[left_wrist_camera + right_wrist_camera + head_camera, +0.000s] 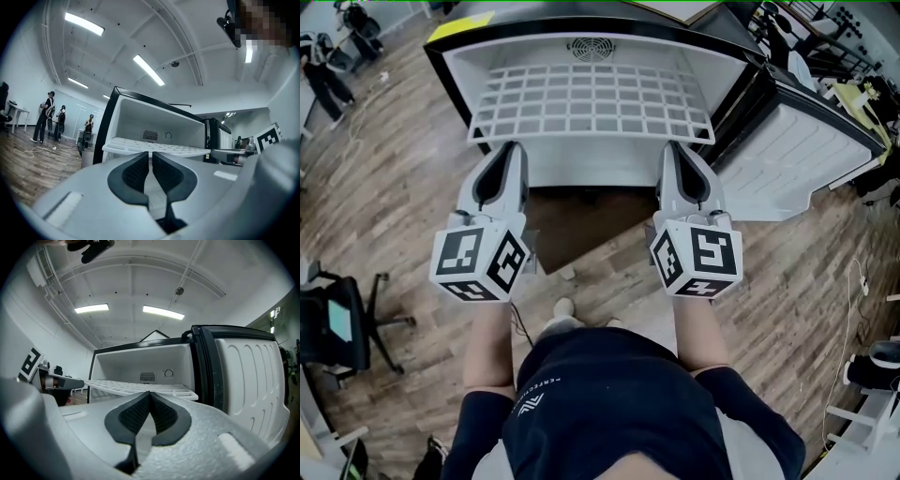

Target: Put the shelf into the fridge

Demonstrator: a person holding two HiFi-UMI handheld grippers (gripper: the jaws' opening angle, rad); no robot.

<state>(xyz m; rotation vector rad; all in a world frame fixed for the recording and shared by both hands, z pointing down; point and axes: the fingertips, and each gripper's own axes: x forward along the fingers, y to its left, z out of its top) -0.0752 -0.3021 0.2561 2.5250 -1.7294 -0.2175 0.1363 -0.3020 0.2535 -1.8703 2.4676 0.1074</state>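
In the middle of the frame, the left gripper (508,147) was open just a crack and the right gripper (675,147) was shut, both empty, tips at the shelf's front edge. The shelf (591,103) lay flat, mostly inside the fridge (731,66) up top. Its front stuck out, so a last push was probably left.

No legible words, brands or numbers. Only black-and-white square marker patterns (461,255) on the left gripper (508,146) and right gripper (675,146). Behind both grippers, a dark shirt (609,412) carrying a white logo and tiny print, too small to read.
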